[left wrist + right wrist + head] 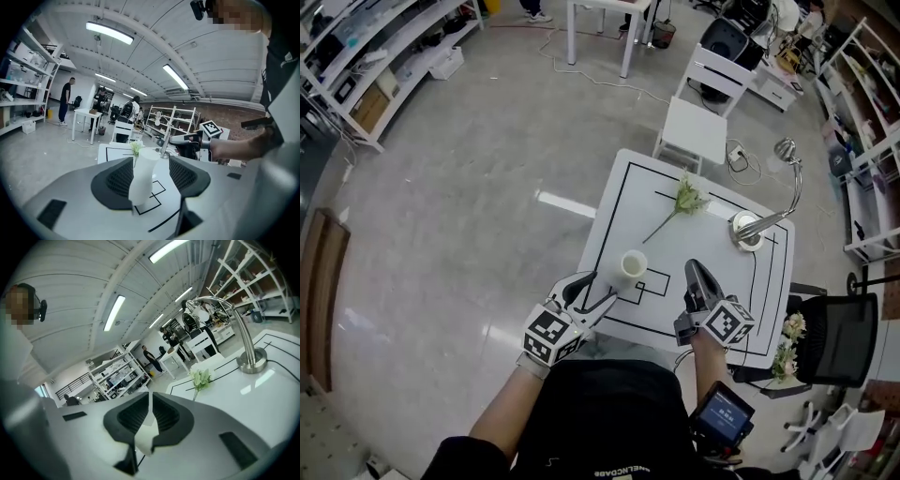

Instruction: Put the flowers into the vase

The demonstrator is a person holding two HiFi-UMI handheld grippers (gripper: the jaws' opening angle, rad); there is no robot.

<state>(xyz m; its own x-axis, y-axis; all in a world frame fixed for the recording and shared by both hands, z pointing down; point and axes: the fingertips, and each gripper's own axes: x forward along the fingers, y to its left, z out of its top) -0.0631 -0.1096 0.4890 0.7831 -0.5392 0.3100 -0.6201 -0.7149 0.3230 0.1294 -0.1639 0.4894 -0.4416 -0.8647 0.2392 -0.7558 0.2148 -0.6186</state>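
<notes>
A white vase (633,265) stands upright on the white table (722,281), near its front left. My left gripper (598,291) reaches in from the front left. In the left gripper view the vase (143,183) rises between the jaws of the left gripper (151,164), which are open with a gap beside it. A pale green flower (685,198) with a long stem lies farther back on the table. It also shows as the flower (136,147) and the flower (200,378). My right gripper (694,270) hovers right of the vase, and the right gripper (151,397) is shut on nothing.
A chrome desk lamp (750,231) stands at the table's right side. A white chair (698,122) is behind the table. A black office chair (836,339) at the right has more flowers (787,343) beside it. Shelves line the room's edges.
</notes>
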